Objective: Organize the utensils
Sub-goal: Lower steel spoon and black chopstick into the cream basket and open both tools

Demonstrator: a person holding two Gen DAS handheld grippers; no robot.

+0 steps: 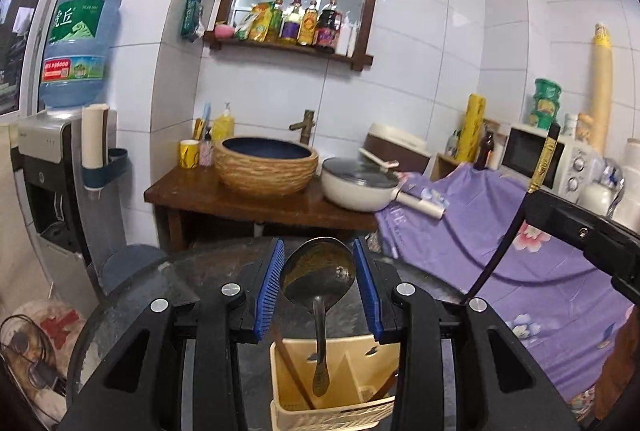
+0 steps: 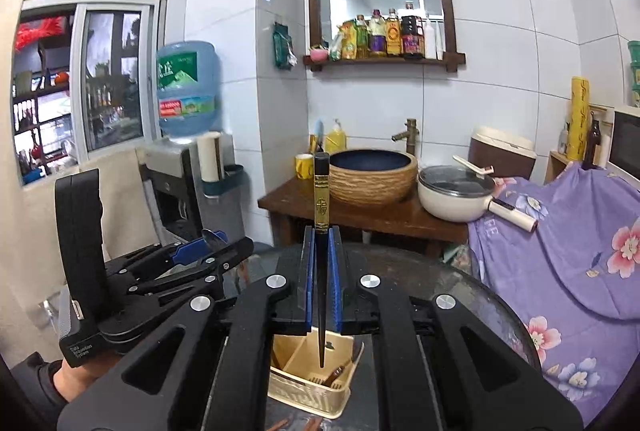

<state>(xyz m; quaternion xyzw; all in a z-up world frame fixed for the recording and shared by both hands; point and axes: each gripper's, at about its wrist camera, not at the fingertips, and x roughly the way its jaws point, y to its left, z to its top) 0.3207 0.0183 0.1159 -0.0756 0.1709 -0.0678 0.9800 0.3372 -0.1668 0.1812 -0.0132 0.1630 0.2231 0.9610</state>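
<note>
My left gripper (image 1: 319, 265) stands open around the bowl of a metal spoon (image 1: 318, 271), whose handle hangs down into a cream utensil holder (image 1: 380, 349); the blue pads do not clearly touch the bowl. A brown chopstick leans inside the holder. My right gripper (image 2: 321, 251) is shut on a black chopstick with a gold band (image 2: 321, 207), upright, its tip pointing down into the same holder (image 2: 304, 397). The left gripper (image 2: 200, 249) shows at the left in the right wrist view, with the spoon bowl just visible.
The holder stands on a dark round table (image 1: 192, 271). Behind are a wooden stand with a basin (image 1: 266, 167), a white pot (image 1: 356, 187), a water dispenser (image 1: 52, 167) and a purple flowered cloth (image 1: 520, 263) over a counter with a microwave (image 1: 536, 155).
</note>
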